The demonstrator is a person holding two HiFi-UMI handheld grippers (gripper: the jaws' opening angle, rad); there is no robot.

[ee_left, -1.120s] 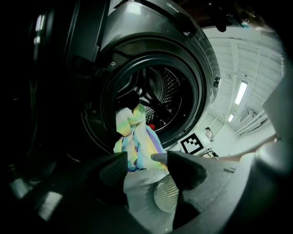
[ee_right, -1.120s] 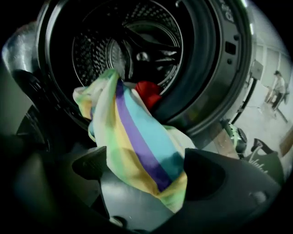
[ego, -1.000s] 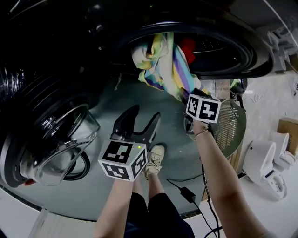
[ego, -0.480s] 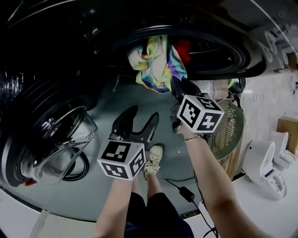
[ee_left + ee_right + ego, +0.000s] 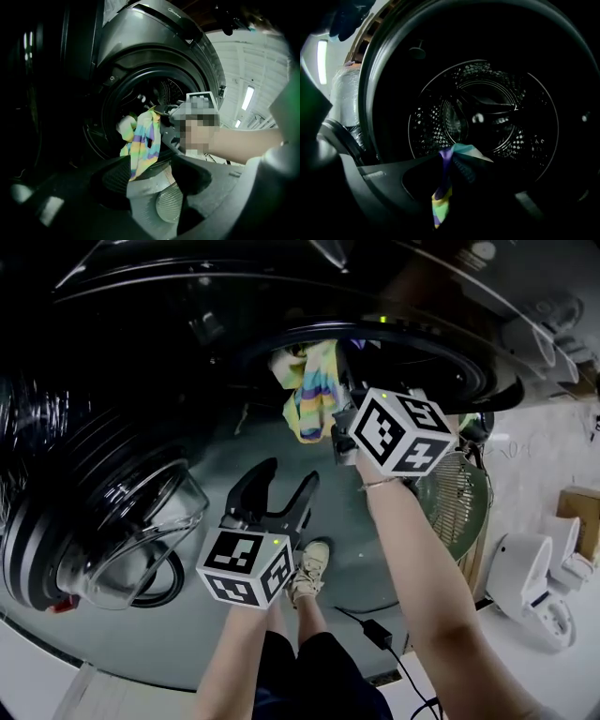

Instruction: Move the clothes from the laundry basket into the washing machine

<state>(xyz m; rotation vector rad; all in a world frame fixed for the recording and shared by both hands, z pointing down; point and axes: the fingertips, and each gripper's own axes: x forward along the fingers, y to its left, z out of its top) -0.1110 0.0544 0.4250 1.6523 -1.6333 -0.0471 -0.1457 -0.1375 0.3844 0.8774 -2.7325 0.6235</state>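
Here the striped cloth (image 5: pixel 440 202) hangs pinched between the right gripper's (image 5: pixel 449 162) jaws.

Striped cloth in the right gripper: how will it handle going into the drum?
Likely floppy: the striped cloth hangs in folds from the right gripper, which is shut on a small bunch of it. Probably light, since that small pinch carries it. Its hanging end may drag on the door rim unless lifted clear.

right gripper (image 5: pixel 449 165) clamped on striped cloth (image 5: pixel 440 202) | perforated washer drum (image 5: pixel 487 117) straight ahead, dark
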